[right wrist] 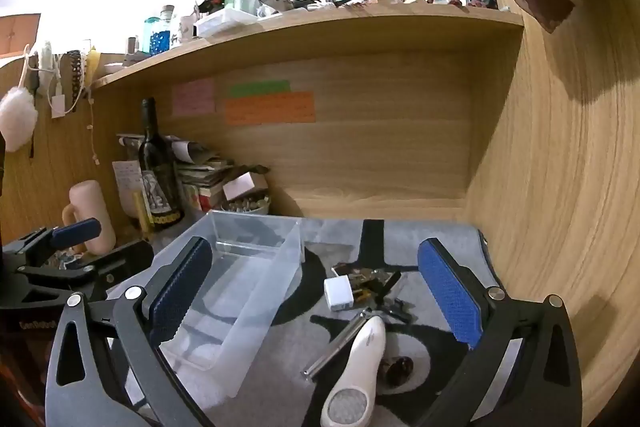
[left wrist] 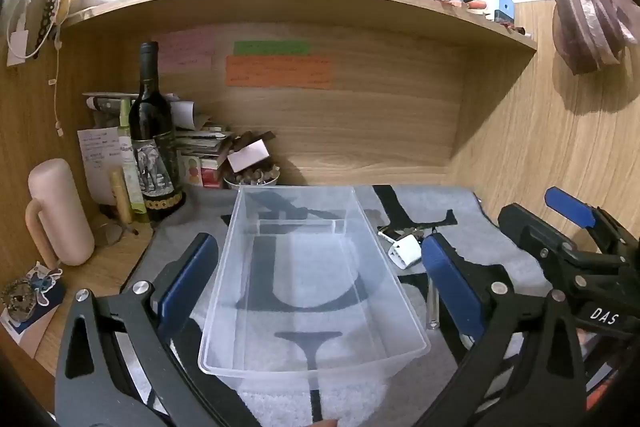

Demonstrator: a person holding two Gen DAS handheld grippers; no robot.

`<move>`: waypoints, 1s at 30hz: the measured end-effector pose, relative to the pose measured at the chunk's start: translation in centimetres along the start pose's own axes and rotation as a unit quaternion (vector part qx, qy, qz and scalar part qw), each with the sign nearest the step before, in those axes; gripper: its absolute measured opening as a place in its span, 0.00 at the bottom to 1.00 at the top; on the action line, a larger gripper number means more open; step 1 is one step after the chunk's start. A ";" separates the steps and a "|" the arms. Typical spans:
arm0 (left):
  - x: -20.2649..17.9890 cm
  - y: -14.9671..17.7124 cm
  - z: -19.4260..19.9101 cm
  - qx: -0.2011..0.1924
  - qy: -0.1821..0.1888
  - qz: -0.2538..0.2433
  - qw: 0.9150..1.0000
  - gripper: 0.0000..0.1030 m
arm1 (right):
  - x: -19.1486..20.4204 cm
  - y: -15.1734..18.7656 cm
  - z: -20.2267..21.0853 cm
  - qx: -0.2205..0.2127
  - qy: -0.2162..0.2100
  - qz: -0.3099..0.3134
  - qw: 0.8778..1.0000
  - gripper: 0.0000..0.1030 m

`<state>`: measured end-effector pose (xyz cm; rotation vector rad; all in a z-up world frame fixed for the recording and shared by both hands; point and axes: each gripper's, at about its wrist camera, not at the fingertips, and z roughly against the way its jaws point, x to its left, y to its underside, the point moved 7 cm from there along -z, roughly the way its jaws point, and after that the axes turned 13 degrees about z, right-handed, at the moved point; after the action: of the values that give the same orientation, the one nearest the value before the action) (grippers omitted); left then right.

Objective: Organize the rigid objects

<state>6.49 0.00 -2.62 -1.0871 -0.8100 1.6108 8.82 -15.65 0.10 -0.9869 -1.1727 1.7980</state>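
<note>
White device (right wrist: 354,371), metal tube (right wrist: 340,345), clear bin (right wrist: 256,291) beside

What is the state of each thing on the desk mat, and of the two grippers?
Clear plastic bin: upright, empty.
White charger plug: lying on the mat, outside the bin.
Keys: lying behind the plug.
White handheld device: lying flat on the mat.
Metal tube: lying beside the device.
Wine bottle: upright, capped.
Left gripper: open, astride the bin.
Right gripper: open, holding nothing.
</note>
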 end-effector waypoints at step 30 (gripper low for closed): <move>-0.2 -1.0 1.2 -0.023 0.004 0.009 1.000 1.00 | 0.4 -0.8 0.9 -0.018 0.005 0.011 1.000 1.00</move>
<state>5.80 0.15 -1.21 -1.1346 -0.8374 1.6093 8.04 -15.37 1.06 -1.0317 -1.1969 1.7934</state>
